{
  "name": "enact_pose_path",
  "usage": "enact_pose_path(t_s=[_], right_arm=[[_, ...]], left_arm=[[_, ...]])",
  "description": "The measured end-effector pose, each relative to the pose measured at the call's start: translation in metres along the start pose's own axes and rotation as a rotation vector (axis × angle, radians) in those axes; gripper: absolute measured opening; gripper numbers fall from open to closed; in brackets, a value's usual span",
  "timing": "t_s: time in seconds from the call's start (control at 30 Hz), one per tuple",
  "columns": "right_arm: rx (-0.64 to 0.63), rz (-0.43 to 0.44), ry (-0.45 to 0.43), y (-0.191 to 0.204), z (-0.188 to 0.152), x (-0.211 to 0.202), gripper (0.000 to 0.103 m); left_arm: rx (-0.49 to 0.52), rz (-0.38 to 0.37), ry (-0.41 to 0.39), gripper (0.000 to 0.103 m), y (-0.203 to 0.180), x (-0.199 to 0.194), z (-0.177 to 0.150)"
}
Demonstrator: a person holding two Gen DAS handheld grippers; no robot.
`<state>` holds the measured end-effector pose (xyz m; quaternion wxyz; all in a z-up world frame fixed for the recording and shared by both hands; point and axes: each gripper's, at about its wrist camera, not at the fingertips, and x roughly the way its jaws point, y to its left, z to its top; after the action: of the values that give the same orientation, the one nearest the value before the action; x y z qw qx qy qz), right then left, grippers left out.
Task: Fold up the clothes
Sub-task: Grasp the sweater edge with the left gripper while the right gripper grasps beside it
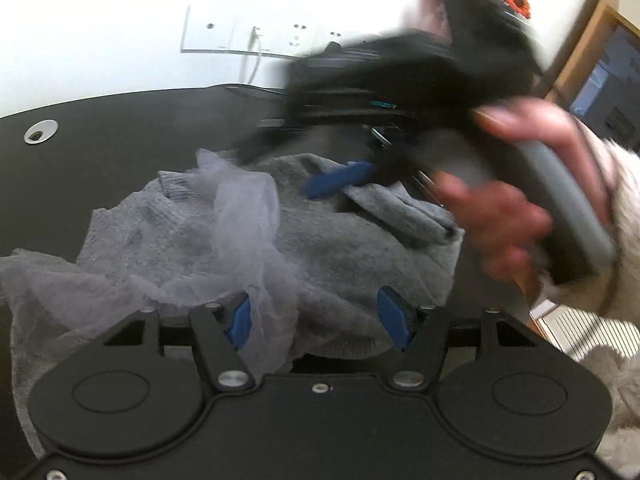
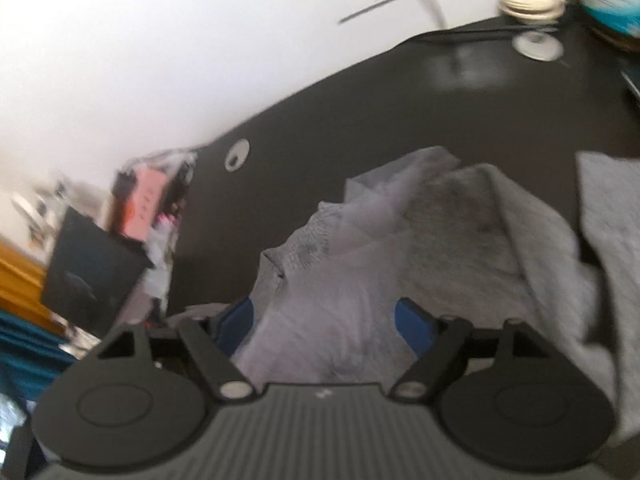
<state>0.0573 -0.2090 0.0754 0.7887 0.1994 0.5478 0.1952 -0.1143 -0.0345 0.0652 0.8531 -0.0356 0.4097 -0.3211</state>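
A grey knit garment [image 1: 344,248] with a sheer pale tulle layer [image 1: 240,216] lies crumpled on the black table [image 1: 120,152]. My left gripper [image 1: 318,312] hangs open just above its near edge, and the tulle brushes the left blue pad [image 1: 240,320]. My right gripper [image 1: 340,178] shows blurred at the garment's far side, held by a hand [image 1: 500,216] in a fluffy white sleeve. In the right wrist view, the right gripper [image 2: 325,320] is open over the tulle-covered garment [image 2: 400,248], with nothing pinched between its blue pads [image 2: 414,326].
A round cable grommet [image 1: 40,131] sits in the table near the back edge [image 2: 237,155]. Stacked bowls [image 2: 530,0] and a container stand at the far right. A black box [image 2: 92,276] and pink clutter [image 2: 144,200] lie beyond the table's left edge.
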Motion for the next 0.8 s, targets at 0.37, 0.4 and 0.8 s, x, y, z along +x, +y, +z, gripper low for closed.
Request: enact_pose_path(t_s=[0.37,0.4,0.8], right_arm=[[-0.036,-0.118,0.057,0.006,-0.004,0.013,0.003],[-0.026,-0.096,0.033,0.0,-0.007,0.003,0.003],[0.128,-0.142,-0.035,-0.079,-0.046,-0.06,0.006]], left_arm=[[0.171,-0.144,0.038,0.065,-0.029,0.006,0.0],[0.16,-0.153,0.031,0.065,-0.026,0.004,0.001],[-0.017,-0.164,0.011,0.069,-0.001,0.025,0.034]])
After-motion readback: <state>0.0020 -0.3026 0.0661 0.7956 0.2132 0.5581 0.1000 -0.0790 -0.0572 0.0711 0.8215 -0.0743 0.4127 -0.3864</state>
